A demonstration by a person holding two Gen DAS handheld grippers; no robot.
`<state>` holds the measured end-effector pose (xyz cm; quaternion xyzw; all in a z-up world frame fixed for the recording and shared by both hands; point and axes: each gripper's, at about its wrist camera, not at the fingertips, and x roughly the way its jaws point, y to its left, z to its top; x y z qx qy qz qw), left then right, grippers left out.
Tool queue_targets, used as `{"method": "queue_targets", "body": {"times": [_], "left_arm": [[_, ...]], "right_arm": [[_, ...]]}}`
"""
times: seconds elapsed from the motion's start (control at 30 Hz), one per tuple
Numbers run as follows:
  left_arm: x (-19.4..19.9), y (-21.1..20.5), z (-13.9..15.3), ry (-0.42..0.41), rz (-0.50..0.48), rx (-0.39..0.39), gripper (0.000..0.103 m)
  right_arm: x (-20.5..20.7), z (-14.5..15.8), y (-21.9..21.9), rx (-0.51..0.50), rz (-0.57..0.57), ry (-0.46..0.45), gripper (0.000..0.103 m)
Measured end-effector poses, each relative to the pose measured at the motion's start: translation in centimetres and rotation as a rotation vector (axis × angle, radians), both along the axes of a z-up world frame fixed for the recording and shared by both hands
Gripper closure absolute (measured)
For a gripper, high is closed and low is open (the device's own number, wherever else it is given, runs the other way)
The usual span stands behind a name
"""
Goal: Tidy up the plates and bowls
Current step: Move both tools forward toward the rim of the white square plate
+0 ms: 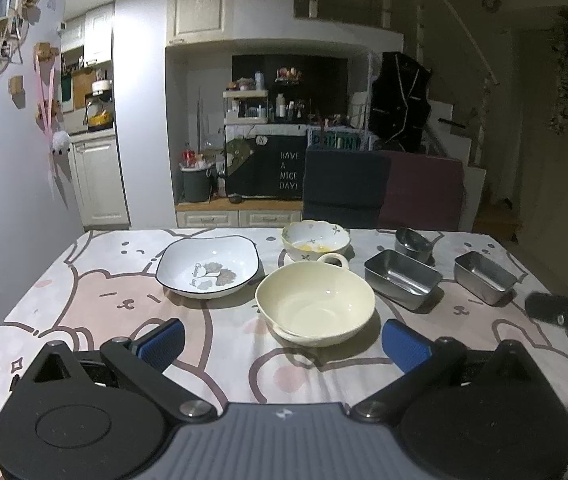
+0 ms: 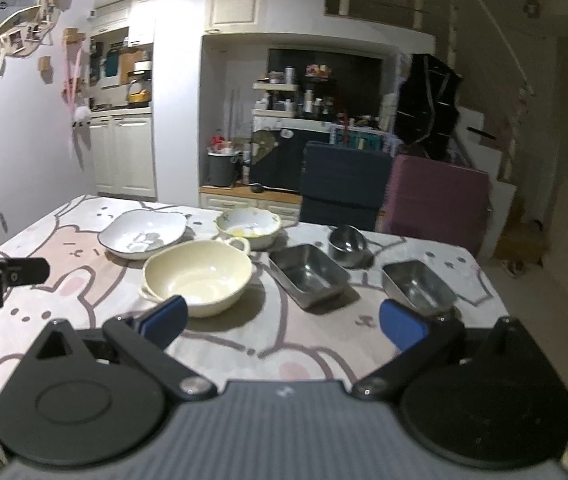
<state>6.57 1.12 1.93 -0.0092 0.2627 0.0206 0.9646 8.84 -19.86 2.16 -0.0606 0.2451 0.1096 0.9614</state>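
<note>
A cream two-handled bowl (image 1: pixel 315 304) (image 2: pixel 198 276) sits mid-table, just ahead of my left gripper (image 1: pixel 283 344), which is open and empty. Left of it lies a white square plate (image 1: pixel 208 266) (image 2: pixel 143 233) with a dark rim and leaf print. Behind stands a small floral bowl (image 1: pixel 316 240) (image 2: pixel 249 226) with yellow residue inside. To the right are two steel rectangular tins (image 1: pixel 402 278) (image 1: pixel 484 276) (image 2: pixel 308 274) (image 2: pixel 418 286) and a small steel cup (image 1: pixel 414 243) (image 2: pixel 347 245). My right gripper (image 2: pixel 282 322) is open, empty, near the table's front, between the cream bowl and the right tin.
The table (image 1: pixel 84 300) wears a pink bear-print cloth. Two chairs, dark blue (image 1: pixel 344 188) and purple (image 1: pixel 424 190), stand at the far edge. The right gripper's body shows at the left wrist view's right edge (image 1: pixel 564 316); the left gripper's body shows at the right wrist view's left edge (image 2: pixel 0 276).
</note>
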Motion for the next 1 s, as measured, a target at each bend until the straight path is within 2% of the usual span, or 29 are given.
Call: {"method": "queue_targets", "body": {"times": [0.37,0.87,1.0], "left_arm": [[7.1,2.7,0.7,-0.014,0.029,0.052,0.0],[14.9,9.3,0.0,-0.03,0.042,0.043,0.0],[17.4,11.5,-0.4,-0.014,0.021,0.037,0.0]], "right_arm": [[7.1,0.7,2.3,0.006,0.135,-0.01,0.0],[16.8,-0.1,6.8,-0.031,0.309,-0.056,0.0],[19.6,-0.5,7.8,-0.018,0.348,-0.027,0.0]]}}
